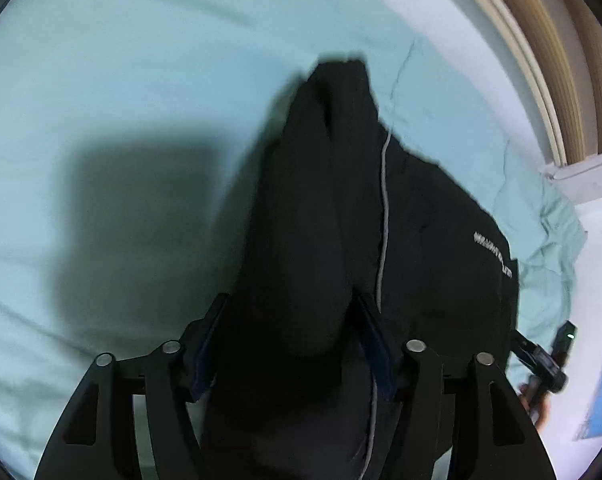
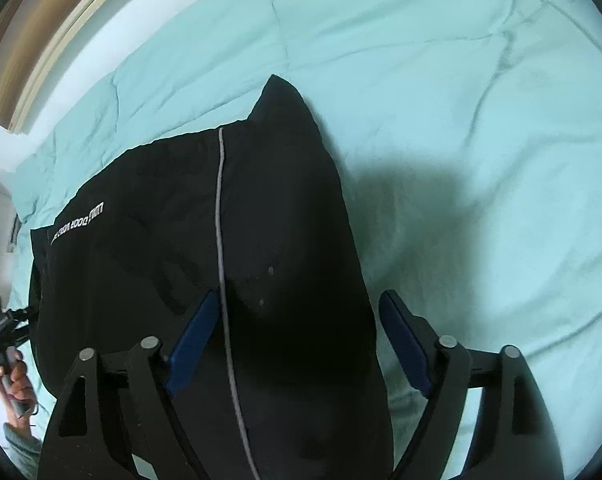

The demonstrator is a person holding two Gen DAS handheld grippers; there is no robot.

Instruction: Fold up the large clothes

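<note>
While your left gripper (image 1: 291, 344) and right gripper (image 2: 297, 344) stand spread around the black jacket (image 2: 161, 248), a snagged pad could drag the fold open across the mint duvet (image 2: 461, 80).

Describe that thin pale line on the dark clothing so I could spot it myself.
Start at the mint-green bedspread, then find the black garment lying on it. The light grey stripe runs lengthwise down it, unlike the short white lettering near one edge.

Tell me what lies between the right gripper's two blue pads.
Black jacket cloth fills the gap in the right gripper, its grey zipper line by one pad. The jaws stand open. Right wrist view shows it.
</note>
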